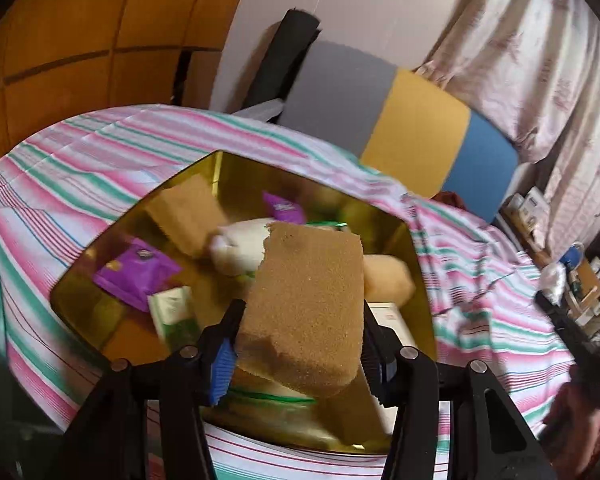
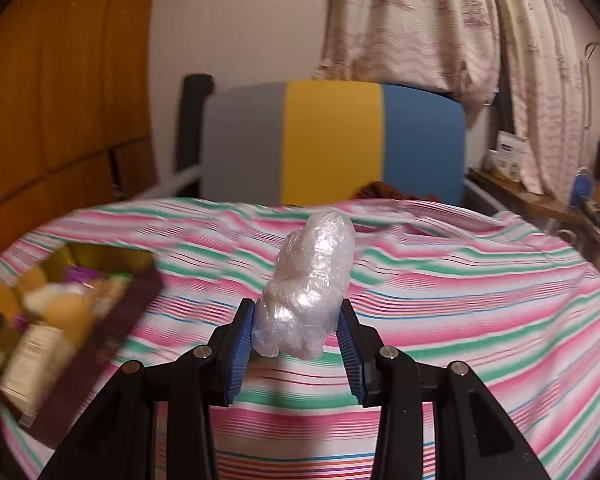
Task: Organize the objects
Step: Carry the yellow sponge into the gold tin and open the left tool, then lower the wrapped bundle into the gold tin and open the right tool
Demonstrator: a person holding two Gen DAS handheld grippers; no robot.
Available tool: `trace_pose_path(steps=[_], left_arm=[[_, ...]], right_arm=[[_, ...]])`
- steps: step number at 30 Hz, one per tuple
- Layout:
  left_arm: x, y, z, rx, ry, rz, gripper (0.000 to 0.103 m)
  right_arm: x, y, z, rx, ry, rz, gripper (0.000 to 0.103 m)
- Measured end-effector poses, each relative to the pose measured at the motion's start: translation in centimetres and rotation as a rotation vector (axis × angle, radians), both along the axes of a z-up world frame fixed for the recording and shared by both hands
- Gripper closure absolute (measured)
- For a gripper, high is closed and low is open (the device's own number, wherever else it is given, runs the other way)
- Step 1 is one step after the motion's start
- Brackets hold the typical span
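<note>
Left gripper point(image 1: 300, 320): nearest in the left wrist view, clenched on a brown sponge point(image 1: 310, 304), pads pressing its two long sides.
Brown sponge: held tilted above the gold tin, its far end pointing away from the camera, one far corner torn ragged.
Gold tin point(image 1: 228, 164): just below and beyond the left gripper, resting on the striped bedsheet point(image 1: 100, 148); it is crowded with things.
Tin contents: a purple packet point(image 1: 134, 274) at the near left, a green and white packet point(image 1: 176, 316) beside it, a second sponge point(image 1: 188, 212) at the far left, a white soft item point(image 1: 240, 250) in the middle, a smaller purple packet point(image 1: 282, 208) at the far side, a pale peach item point(image 1: 388, 280) at the right. Motion blur hides finer detail.
Right gripper point(image 2: 298, 320): grasping a crumpled clear plastic bundle point(image 2: 312, 280), which stands up between the blue pads above the bedsheet.
Tin from the right wrist view: blurred, at the near left of the bed point(image 2: 100, 260).
Far end: a grey, yellow and blue board point(image 2: 332, 140) stands upright past the bed, with a pale patterned curtain point(image 2: 420, 24) behind it.
</note>
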State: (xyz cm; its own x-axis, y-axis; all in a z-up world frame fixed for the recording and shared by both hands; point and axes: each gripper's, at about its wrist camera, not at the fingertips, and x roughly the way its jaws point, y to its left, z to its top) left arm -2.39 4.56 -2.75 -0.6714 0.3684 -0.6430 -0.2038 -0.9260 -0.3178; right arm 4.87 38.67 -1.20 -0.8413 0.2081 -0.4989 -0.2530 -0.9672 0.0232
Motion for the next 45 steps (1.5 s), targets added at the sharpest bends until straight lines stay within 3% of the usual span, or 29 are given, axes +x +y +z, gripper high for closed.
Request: trace_pose_path(steps=[6, 9, 11, 14, 19, 25, 30, 32, 37, 40, 45], left_arm=[[-1.2, -2.4, -1.0, -0.009, -0.03, 0.05, 0.05], [-1.2, -2.6, -1.5, -0.028, -0.034, 0.049, 0.038], [-1.1, -2.8, -1.6, -0.023, -0.031, 0.061, 0.022], [-0.5, -3.5, -1.7, -0.006, -0.018, 0.092, 0.007], [0.1, -4.1, -1.3, 0.01, -0.008, 0.108, 0.001], [1.0, -4.6, -0.3, -0.002, 0.047, 0.149, 0.0], [1.1, -5.0, 0.8, -0.062, 0.125, 0.177, 0.011], [0.5, -5.0, 0.6, -0.09, 0.11, 0.176, 0.018], [-0.9, -5.0, -0.2, -0.092, 0.04, 0.155, 0.019], [-2.3, -3.7, -0.9, -0.132, -0.025, 0.117, 0.021], [-3.5, -3.3, -1.8, -0.085, -0.087, 0.115, 0.022]], right_arm=[[-0.8, -4.5, 2.2, -0.049, 0.047, 0.132, 0.063], [-1.2, -6.2, 2.5, -0.053, 0.048, 0.178, 0.063], [-1.5, -7.3, 2.5, -0.054, 0.044, 0.204, 0.063], [-1.8, -8.3, 2.5, -0.06, 0.033, 0.237, 0.063], [-3.2, -10.0, 2.2, -0.08, -0.013, 0.295, 0.063], [-6.1, -12.1, 1.3, -0.058, -0.106, 0.35, 0.063], [-8.1, -13.3, 0.9, -0.029, -0.156, 0.381, 0.063], [-8.9, -13.6, 0.6, -0.025, -0.169, 0.384, 0.063], [-11.1, -13.9, 0.3, -0.026, -0.196, 0.373, 0.062], [-12.4, -14.0, 0.2, -0.001, -0.208, 0.362, 0.062], [-14.3, -14.4, 0.1, 0.015, -0.231, 0.353, 0.061]])
